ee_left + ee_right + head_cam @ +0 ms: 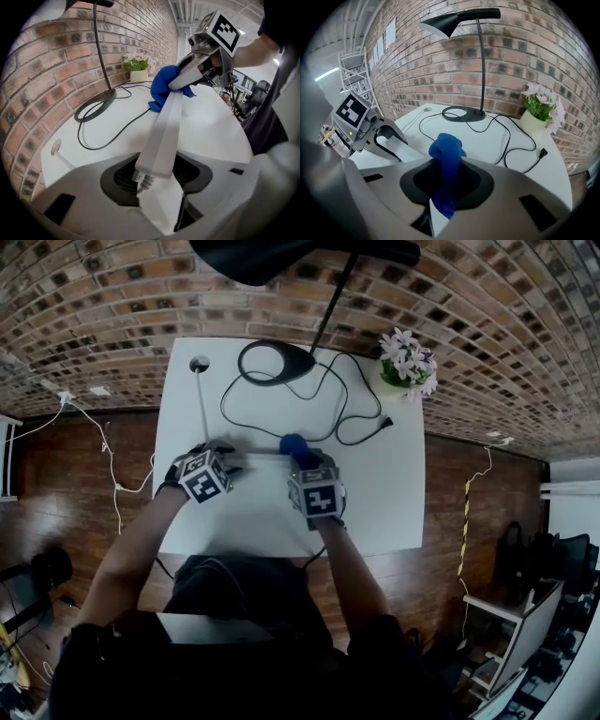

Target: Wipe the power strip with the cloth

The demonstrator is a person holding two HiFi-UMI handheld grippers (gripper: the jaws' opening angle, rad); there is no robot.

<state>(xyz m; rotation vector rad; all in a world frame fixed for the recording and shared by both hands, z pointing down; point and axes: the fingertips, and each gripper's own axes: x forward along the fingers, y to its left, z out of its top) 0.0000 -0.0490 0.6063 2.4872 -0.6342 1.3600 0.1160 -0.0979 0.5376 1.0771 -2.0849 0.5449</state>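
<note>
The white power strip (161,140) is lifted off the white table (384,502), and my left gripper (157,183) is shut on its cord end. The strip runs away from those jaws toward my right gripper (177,80). My right gripper (444,190) is shut on a blue cloth (446,157), which bunches above the jaws. That cloth (164,88) presses against the strip's far end. In the head view both grippers sit side by side over the table's middle, the left gripper (217,465) and right gripper (307,468) with the strip (258,453) between them and the cloth (295,446) at its right end.
A black desk lamp stands with its ring base (277,362) at the table's back. Its black cable (349,420) loops across the right half and ends in a plug. A pot of pale flowers (409,362) sits in the back right corner. A round grommet (199,363) is at the back left.
</note>
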